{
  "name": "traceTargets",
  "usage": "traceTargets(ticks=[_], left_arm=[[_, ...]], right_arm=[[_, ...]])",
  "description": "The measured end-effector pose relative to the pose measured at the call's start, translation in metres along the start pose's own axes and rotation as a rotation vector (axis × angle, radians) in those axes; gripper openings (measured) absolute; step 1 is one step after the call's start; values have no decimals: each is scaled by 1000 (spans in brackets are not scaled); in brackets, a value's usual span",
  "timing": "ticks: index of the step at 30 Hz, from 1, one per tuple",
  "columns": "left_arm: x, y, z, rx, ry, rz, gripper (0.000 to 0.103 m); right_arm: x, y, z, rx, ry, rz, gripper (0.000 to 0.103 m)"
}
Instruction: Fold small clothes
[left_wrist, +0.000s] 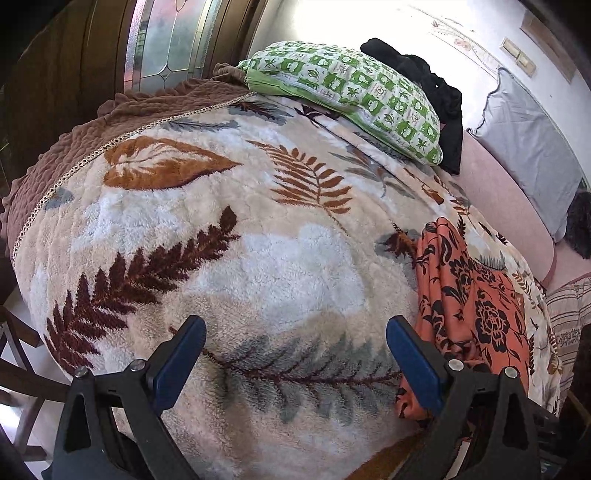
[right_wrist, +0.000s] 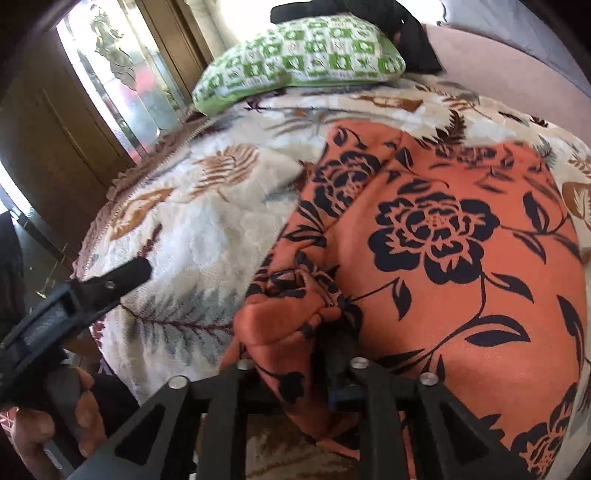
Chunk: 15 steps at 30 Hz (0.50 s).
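Observation:
An orange garment with black flowers (right_wrist: 443, 258) lies spread on the leaf-patterned fleece blanket (left_wrist: 258, 221); in the left wrist view the garment (left_wrist: 469, 295) lies along the right side. My right gripper (right_wrist: 295, 354) sits at its near edge. The jaws stand apart, and a bunched fold of the cloth lies between and over them, hiding the tips. My left gripper (left_wrist: 295, 350) is open and empty over bare blanket, just left of the garment. The right wrist view shows the left gripper (right_wrist: 122, 277) too, held by a hand (right_wrist: 55, 417).
A green-and-white pillow (left_wrist: 351, 96) lies at the far end of the bed with black clothing (left_wrist: 436, 85) behind it. A grey pillow (left_wrist: 532, 147) and pink sheet (left_wrist: 509, 214) are at the right. A brown bed skirt (left_wrist: 74, 147) and wooden doors are at the left.

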<state>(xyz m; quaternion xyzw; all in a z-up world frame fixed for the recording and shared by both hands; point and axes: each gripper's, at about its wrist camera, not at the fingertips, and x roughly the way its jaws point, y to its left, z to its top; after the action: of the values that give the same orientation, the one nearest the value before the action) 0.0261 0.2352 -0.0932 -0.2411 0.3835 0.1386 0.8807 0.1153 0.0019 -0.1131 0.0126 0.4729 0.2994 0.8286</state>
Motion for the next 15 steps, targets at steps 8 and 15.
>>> traceTargets(ticks=[8,15], left_arm=[[-24,-51,-15,146,-22,-124,98],[10,-101,-32,287,107,30,97]], right_arm=[[-74,-66,-27,283,-187,120,82],[-106,-125,-67,453,-234,177,82]])
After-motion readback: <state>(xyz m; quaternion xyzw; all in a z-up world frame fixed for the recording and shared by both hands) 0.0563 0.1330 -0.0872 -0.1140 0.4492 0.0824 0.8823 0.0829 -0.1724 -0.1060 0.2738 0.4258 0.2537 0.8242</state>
